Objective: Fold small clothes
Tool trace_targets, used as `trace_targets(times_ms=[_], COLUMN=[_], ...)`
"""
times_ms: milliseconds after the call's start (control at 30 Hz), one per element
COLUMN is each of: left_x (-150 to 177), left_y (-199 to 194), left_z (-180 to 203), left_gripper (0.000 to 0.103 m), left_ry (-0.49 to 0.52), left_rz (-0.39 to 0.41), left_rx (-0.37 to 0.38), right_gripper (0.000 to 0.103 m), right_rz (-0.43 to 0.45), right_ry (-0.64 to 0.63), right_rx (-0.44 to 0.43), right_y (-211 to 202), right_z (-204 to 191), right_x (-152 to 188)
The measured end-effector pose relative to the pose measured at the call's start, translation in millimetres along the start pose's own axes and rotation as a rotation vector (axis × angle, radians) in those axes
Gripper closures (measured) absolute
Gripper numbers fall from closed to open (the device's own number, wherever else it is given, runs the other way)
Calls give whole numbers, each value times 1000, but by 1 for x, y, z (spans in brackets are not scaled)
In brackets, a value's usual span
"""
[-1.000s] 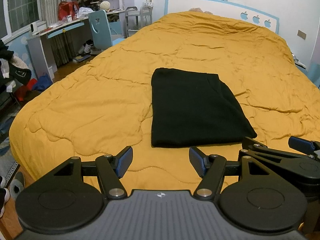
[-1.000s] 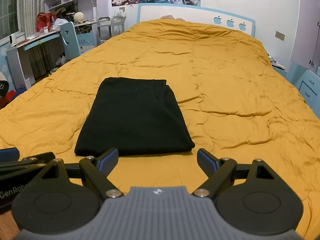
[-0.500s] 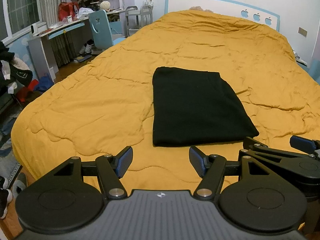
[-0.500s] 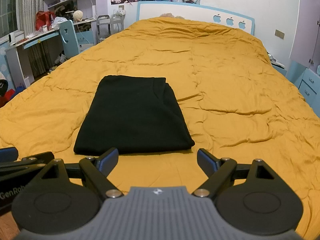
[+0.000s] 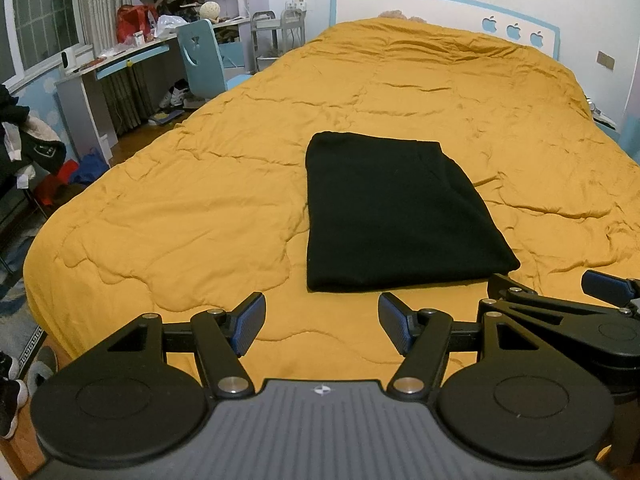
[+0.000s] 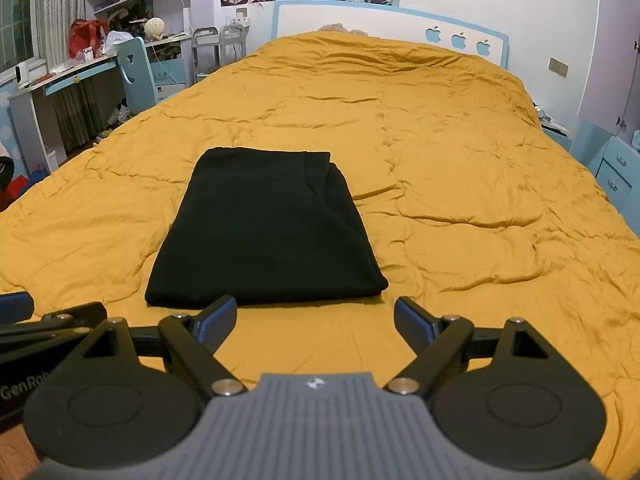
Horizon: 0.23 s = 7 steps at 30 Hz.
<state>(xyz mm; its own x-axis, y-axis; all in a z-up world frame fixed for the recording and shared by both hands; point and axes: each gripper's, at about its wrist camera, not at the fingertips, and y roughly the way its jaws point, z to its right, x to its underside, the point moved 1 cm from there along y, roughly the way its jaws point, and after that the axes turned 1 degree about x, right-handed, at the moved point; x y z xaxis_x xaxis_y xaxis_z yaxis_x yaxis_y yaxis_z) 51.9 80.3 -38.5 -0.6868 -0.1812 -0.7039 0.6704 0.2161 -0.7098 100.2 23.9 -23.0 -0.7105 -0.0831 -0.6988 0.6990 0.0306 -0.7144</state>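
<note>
Folded black garment [image 5: 396, 216] on bed [image 5: 180, 216]; nightstand [image 6: 616, 168] only in right view.

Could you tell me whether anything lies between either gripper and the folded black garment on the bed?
Nothing visible does. Only bare orange quilt separates the open left gripper and open right gripper from the black garment.

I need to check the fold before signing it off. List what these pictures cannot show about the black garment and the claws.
- Black garment: its underside and inner layers are hidden by its own top layer in both views; the garment type cannot be told.
- Right claw: in the left wrist view it is cut off by the right edge.
- Left claw: in the right wrist view only a sliver shows at the left edge.
- Bed: its near edge is hidden by the claw bodies.
</note>
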Motion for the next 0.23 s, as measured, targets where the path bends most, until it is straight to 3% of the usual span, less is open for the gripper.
trace_targets(times_ms=[233], left_x=[-2], left_y=[2], left_z=[-4], left_gripper=[27], left_ry=[-1], left_rz=[-1], left_rx=[3], right_gripper=[21], right_rz=[1], right_ry=[1], right_rx=[0], right_y=[0], right_z=[0], right_x=[0])
